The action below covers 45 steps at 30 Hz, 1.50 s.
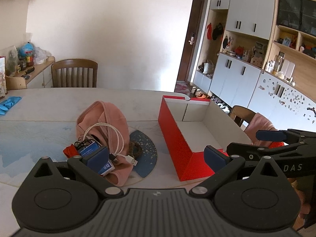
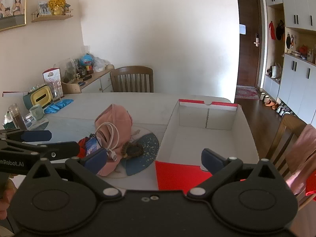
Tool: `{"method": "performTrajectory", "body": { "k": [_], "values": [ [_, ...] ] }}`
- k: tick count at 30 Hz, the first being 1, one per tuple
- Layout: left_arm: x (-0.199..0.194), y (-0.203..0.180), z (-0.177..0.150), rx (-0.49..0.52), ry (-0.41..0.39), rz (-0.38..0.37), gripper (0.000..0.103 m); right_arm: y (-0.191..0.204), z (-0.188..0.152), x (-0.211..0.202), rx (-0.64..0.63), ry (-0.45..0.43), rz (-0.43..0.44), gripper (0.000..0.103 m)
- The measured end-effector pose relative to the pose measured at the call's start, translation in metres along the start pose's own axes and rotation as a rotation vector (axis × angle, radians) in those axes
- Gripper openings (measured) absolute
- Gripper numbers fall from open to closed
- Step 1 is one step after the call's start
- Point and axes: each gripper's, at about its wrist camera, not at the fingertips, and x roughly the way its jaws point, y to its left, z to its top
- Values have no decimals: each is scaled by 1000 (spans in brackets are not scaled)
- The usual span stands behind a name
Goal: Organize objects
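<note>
— How many things are on the table [image 2: 79, 106]?

— One red box [image 2: 207, 138], empty, at the right. Left of it one pile: a pink cloth [image 2: 114, 120], a white USB cable [image 2: 112, 138], a blue packet [image 2: 92, 145], a brown ring [image 2: 132, 149].

— Your tongs?

— My left gripper [image 1: 156, 156] and right gripper [image 2: 154, 158] both gape wide, holding nothing. Something red under the pile is half hidden.

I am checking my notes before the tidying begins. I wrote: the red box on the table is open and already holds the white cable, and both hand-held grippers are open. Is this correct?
Not quite. The red box is open but empty, as the right wrist view shows. The white cable lies on the pink cloth beside the box. Both the left hand-held gripper and the right hand-held gripper are indeed open.
</note>
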Motion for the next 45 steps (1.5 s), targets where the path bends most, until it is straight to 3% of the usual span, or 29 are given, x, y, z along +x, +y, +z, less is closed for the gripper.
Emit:
{"method": "performTrajectory", "body": {
  "k": [11, 22, 36, 45],
  "values": [
    [14, 24, 9, -5, 21, -35, 103, 12, 8, 14, 3, 16, -25, 101],
    [49, 68, 4, -11, 105, 70, 103, 25, 16, 34, 9, 41, -59, 101],
    [104, 131, -18, -34, 240, 185, 102, 14, 16, 52, 60, 81, -199, 101],
    [126, 144, -25, -71, 300, 220, 86, -27, 18, 63, 68, 104, -259, 100]
  ]
}}
